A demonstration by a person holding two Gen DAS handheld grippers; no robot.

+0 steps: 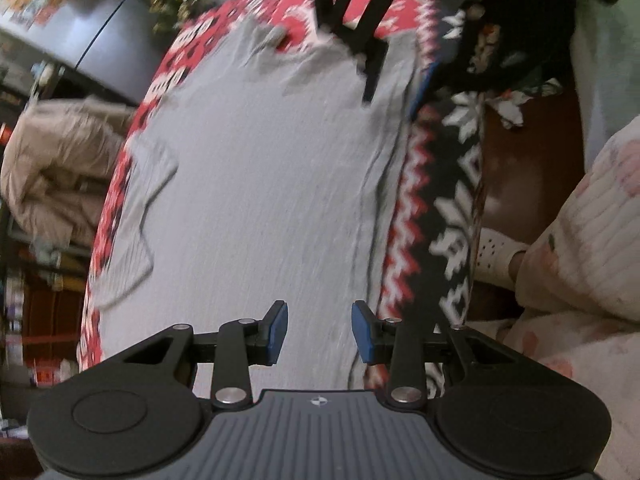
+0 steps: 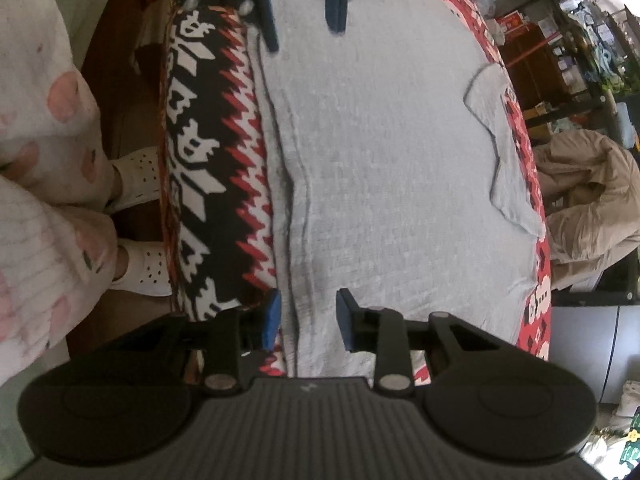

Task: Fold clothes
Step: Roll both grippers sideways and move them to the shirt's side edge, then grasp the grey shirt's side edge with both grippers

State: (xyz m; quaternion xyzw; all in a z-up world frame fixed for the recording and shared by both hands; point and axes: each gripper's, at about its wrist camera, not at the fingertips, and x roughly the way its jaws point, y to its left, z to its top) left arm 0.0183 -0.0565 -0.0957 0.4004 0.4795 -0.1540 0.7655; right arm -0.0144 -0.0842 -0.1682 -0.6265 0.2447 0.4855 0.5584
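Tablecloth, red-white-black knit-pattern fabric (image 2: 208, 152), covers the table; grey soft cotton T-shirt (image 2: 392, 168) lies spread flat on it, short sleeve (image 2: 504, 140) out at the far edge, a ridge along the near edge. Probably light, limp, non-slip; pinch hem or side edges. Left gripper (image 1: 319, 332) and right gripper (image 2: 307, 320) both gape, holding nothing, low over opposite ends.

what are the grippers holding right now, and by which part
Nothing is held. The left gripper and the right gripper are both open above the grey shirt, with no cloth between their fingers.
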